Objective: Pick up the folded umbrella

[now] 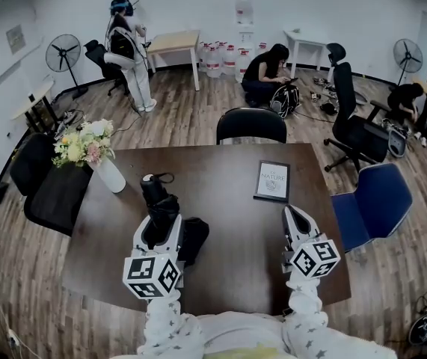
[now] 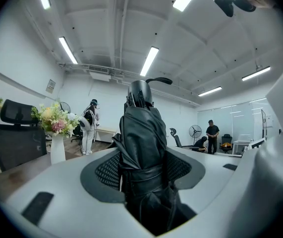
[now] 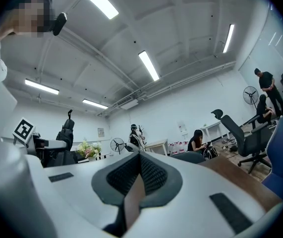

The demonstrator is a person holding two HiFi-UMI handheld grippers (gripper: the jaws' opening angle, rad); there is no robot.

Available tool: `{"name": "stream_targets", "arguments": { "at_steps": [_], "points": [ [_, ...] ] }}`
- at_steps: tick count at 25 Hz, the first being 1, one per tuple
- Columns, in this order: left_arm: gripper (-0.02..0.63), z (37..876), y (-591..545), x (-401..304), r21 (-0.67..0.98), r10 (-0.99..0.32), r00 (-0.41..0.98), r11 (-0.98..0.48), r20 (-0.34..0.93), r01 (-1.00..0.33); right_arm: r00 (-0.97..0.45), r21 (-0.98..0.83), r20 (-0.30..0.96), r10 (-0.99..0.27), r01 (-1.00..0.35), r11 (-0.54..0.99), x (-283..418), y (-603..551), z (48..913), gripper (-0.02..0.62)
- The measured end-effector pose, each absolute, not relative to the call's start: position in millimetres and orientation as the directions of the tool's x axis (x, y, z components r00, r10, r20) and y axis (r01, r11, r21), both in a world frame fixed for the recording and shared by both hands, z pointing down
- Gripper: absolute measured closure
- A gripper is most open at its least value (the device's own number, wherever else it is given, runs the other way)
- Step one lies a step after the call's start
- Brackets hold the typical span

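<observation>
Umbrella, folded, clamped in left gripper; right gripper pressed together, empty

Bright, even light from ceiling strip lights at 12 o'clock, heavy fisheye bending, dark vignetted corners, distant figures perhaps soft.

The person wears pale sleeves printed with small grey stars, and the 2 glossy white handheld tools, left gripper and right gripper, each carry black ribbed pads and a cube of black-and-white square markers.
</observation>
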State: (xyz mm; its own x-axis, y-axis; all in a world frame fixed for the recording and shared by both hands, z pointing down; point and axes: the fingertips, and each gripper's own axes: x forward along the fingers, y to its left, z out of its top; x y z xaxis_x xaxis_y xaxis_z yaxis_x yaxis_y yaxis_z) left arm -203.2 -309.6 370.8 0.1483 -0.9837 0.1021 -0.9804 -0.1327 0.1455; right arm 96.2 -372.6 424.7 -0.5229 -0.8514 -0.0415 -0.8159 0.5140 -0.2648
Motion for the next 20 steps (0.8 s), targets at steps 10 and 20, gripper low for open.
{"name": "stream_targets", "arguments": {
  "at_steps": [10,20],
  "points": [
    [0.356,363.6,-305.7,-205.0,0.13,-0.987,0.134,-0.123,0.086,-0.984,-0.54,-0.234,-0.041,-0.84,-0.813,0.534,93.3,-371.8,419.5,0.574],
    [0.356,368.6,-307.6,-209.4,0.111,-0.987,0.124,-0.113,0.103,-0.987,-0.534,-0.228,-0.045,-0.844,-0.817,0.529,94.4,-371.4,418.6,0.574]
  ]
}}
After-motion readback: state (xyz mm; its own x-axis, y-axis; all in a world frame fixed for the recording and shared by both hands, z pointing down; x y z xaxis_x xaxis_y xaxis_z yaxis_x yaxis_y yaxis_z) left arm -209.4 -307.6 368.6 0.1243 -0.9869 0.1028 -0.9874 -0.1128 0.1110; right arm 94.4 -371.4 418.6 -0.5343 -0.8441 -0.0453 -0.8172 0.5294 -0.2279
